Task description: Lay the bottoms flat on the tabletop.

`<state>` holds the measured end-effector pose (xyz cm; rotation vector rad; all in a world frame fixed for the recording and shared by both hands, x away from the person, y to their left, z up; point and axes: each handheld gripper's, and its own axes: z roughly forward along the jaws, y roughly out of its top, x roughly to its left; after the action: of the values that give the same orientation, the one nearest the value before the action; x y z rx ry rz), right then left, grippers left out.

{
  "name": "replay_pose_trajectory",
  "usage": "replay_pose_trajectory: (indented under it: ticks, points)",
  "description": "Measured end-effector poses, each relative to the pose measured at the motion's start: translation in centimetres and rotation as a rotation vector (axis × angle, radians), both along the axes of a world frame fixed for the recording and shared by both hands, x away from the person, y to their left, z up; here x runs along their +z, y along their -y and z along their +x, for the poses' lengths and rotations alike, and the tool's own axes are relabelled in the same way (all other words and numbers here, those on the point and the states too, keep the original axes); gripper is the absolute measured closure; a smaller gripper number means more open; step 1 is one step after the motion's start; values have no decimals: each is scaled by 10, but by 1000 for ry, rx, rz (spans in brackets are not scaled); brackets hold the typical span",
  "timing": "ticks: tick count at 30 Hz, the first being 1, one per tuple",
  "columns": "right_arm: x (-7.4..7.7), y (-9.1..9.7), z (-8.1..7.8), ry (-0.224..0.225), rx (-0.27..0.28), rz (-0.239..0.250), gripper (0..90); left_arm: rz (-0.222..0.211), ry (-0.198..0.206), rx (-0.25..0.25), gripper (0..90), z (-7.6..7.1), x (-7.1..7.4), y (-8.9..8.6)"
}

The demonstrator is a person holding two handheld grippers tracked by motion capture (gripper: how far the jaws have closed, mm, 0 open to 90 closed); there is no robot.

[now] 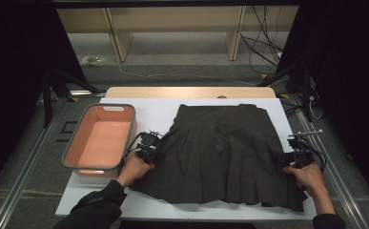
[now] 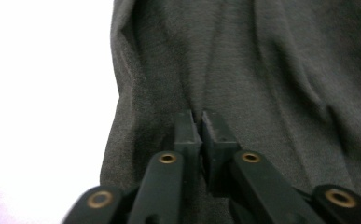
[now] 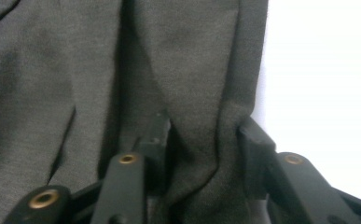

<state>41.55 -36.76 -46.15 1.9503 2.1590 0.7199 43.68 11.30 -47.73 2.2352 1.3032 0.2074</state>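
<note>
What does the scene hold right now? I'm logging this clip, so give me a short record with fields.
surface: white table
garment: dark pleated skirt, spread flat
bin: empty pink bin, left of the skirt
left gripper: shut, pinching a fold at the skirt's left edge
right gripper: jaws part closed around a fold at the skirt's right edge; pads not clearly pressing
hands: one behind each gripper, at the skirt's sides

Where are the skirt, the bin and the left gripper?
pleated dark skirt (image 1: 225, 148), high view, middle of the cloth
salmon-pink bin (image 1: 75, 139), high view, left wall
left gripper (image 2: 200, 122), left gripper view, between its fingertips
</note>
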Motion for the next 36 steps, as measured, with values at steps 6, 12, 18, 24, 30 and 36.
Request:
replay_pose_trajectory:
  ticks: [6, 12, 18, 24, 30, 36]
  points:
    - [2, -1, -2, 3, 8, -16, 768, -51, -34, -32, 881, -4, -1, -2]
    - [4, -1, -6, -2, 22, -20, 808, -58, -66, -111, 882, -22, 0, 6]
    - [9, 1, -24, -15, 47, -17, 819, -78, -108, -160, 882, -37, 1, 5]
    - [12, 2, -55, -38, 86, -4, 820, -99, -142, -217, 882, -54, 4, 2]
    - [19, 8, -56, 4, 49, -13, 554, -144, -113, -179, 771, -45, 14, -2]
    - [30, 14, -32, 97, 11, 5, 417, -127, -36, -70, 497, -17, 23, 5]
